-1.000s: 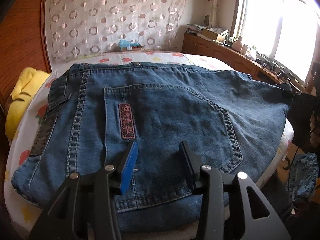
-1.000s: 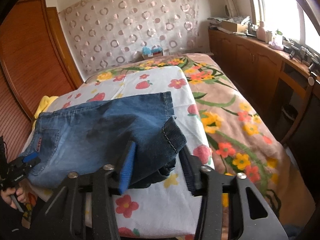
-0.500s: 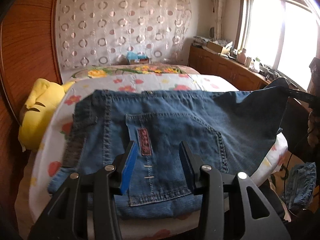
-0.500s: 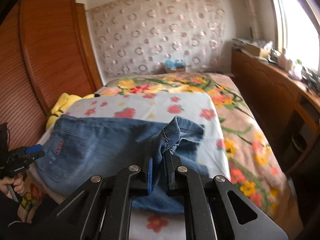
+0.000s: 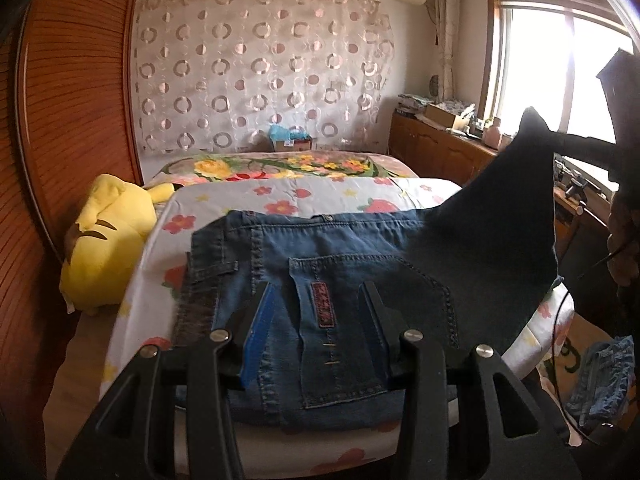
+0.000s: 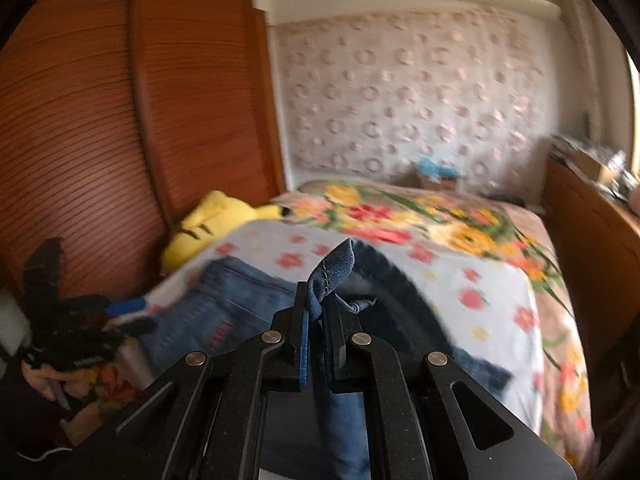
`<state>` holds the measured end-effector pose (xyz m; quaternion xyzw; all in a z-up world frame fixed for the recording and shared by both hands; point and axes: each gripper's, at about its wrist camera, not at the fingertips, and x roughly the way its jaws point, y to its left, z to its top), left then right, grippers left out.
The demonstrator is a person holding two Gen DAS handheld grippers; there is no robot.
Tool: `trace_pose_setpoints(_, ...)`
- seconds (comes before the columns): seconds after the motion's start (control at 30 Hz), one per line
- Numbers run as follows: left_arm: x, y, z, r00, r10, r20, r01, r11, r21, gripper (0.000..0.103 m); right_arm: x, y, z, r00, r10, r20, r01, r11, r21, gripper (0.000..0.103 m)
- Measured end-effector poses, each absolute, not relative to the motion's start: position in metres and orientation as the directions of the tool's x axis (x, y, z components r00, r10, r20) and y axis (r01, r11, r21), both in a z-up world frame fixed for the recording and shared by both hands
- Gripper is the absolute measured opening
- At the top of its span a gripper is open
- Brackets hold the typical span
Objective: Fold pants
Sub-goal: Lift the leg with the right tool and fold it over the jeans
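Note:
Blue jeans (image 5: 340,256) lie on the flowered sheet at the near end of the bed, back pocket with a red label up. My left gripper (image 5: 318,300) is open and empty, just above the waist end near the pocket. My right gripper (image 6: 318,300) is shut on the hem of the jeans leg (image 6: 334,270) and holds it lifted above the bed. In the left wrist view the lifted leg (image 5: 508,216) rises dark at the right. The left gripper also shows in the right wrist view (image 6: 128,312) at the left.
A yellow plush toy (image 5: 104,240) lies at the bed's left edge beside the wooden wardrobe (image 6: 120,120). A wooden sideboard (image 5: 440,148) with clutter runs under the window on the right. More denim (image 5: 600,380) lies on the floor at lower right.
My right gripper closed on the leg hem and lifted it up and toward the waist end. My left gripper pulled back from the jeans and stayed open.

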<state>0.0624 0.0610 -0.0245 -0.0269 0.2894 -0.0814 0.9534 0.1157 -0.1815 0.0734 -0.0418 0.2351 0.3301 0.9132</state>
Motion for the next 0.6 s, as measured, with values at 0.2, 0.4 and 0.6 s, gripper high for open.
trace_pose_setpoints(0.2, 0.059, 0.069, -0.024, 0.824, -0.157, -0.544, 0.121, 0.987, -0.102, 0.042, 0.114, -0.133, 0.076, 0.61, 0.629, -0.482, -0.683, 0.726, 0.083, 0.014)
trace_pose_setpoints(0.4, 0.06, 0.071, -0.031, 0.817, -0.163, -0.553, 0.122, 0.986, -0.111, 0.042, 0.115, -0.134, 0.056, 0.584, 0.627, -0.515, -0.695, 0.715, 0.083, 0.059)
trace_pose_setpoints(0.6, 0.066, 0.06, -0.038, 0.8, -0.195, -0.568, 0.152, 0.981, -0.122, 0.042, 0.129, -0.165, 0.039, 0.64, 0.547, -0.541, -0.608, 0.79, 0.079, 0.059)
